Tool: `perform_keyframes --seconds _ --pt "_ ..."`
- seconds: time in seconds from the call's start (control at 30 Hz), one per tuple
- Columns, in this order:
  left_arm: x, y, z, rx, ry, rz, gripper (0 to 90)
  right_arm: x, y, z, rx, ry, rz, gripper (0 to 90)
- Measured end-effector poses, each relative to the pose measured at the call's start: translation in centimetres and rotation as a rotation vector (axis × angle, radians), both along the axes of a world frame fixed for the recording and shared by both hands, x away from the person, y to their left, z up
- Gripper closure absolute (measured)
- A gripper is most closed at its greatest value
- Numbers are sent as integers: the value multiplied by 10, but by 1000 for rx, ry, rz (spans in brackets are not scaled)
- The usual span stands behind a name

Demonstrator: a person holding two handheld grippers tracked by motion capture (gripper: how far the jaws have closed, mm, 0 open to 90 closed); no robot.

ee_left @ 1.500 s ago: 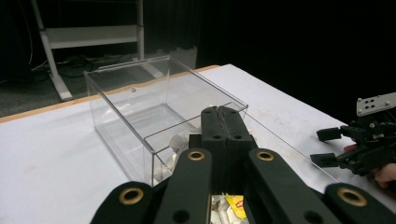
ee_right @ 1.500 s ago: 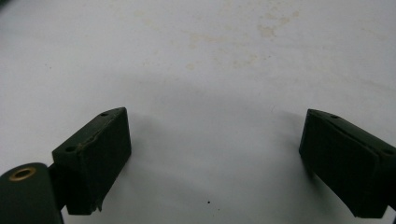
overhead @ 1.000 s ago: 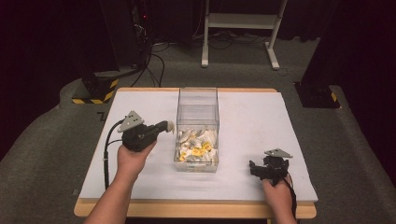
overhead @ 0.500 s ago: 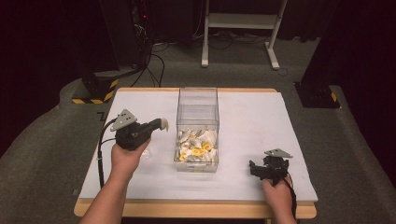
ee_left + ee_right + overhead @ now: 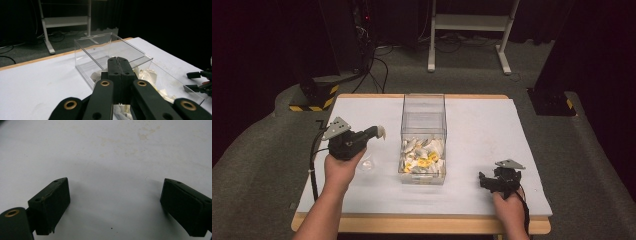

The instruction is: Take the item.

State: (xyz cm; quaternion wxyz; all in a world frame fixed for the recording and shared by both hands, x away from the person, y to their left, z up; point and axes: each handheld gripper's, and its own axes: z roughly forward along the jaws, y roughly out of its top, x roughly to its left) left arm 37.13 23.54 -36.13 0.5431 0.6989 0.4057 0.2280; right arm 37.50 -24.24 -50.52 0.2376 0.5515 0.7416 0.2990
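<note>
Your left gripper: jaws pressed together, tips raised before the box.
Clear plastic box: open-topped, on the white table cover.
Contents: crumpled white wrappers inside.
Far right: your other gripper.

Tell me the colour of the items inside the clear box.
White and yellow items, seen best in the high view.

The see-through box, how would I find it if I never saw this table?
Look at the white table. In its middle stands the see-through box, tall with no lid. Its near end holds a heap of white and yellow wrappers, which nothing else there has.
</note>
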Motion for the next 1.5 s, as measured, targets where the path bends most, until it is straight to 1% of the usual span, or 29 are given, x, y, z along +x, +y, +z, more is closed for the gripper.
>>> perform_keyframes --seconds 0.2,0.27,0.37,0.4,0.5,0.57,0.7,0.73,0.9,0.93,1.07,1.13,1.17,1.2,1.23,1.3,1.33,1.37,1.4,1.43,1.47,1.5 --pt "-2 9 -3 0 3 14 900 0 0 0 0 -1 0 90" --pt "-2 13 -4 -6 6 22 900 0 0 0 0 0 0 90" --pt "-4 21 -6 -3 6 36 900 0 0 0 0 -1 -1 89" --pt "-4 21 -6 -3 6 36 900 0 0 0 0 -1 -1 89" --pt "-7 28 -7 -8 13 51 900 0 0 0 -1 0 0 90" --pt "-8 31 -8 0 12 58 900 0 0 0 -1 -1 1 90" --pt "-11 40 -10 2 16 78 900 0 0 0 -2 -2 2 90" --pt "-11 40 -10 2 16 78 900 0 0 0 -2 -2 2 90" --pt "-12 47 -18 5 40 92 900 0 0 0 -2 -2 1 90" --pt "-12 49 -20 10 43 96 900 0 0 0 -2 -2 1 90" --pt "-13 54 -30 7 66 105 900 0 0 0 -2 -2 2 90" --pt "-13 55 -35 8 81 101 900 0 0 0 -2 -2 1 90" --pt "-13 56 -40 10 95 101 900 0 0 0 -1 -3 1 90" --pt "-13 56 -40 10 95 101 900 0 0 0 -1 -3 1 90" --pt "-13 56 -43 14 103 101 900 0 0 0 -1 -3 1 90" --pt "-12 57 -51 15 127 101 897 0 0 0 -1 -3 1 90" --pt "-12 57 -52 11 133 99 884 0 0 0 -1 -2 1 90" --pt "-11 57 -55 8 138 97 800 0 0 0 -1 -2 1 90" --pt "-11 57 -55 8 138 97 737 0 0 0 -1 -2 1 90" --pt "-12 57 -56 12 136 106 737 0 0 0 -1 -2 1 90" --pt "-13 58 -56 16 132 111 676 0 0 0 -2 -2 1 90" --pt "-13 58 -55 14 132 116 640 0 0 0 -2 -3 1 90"
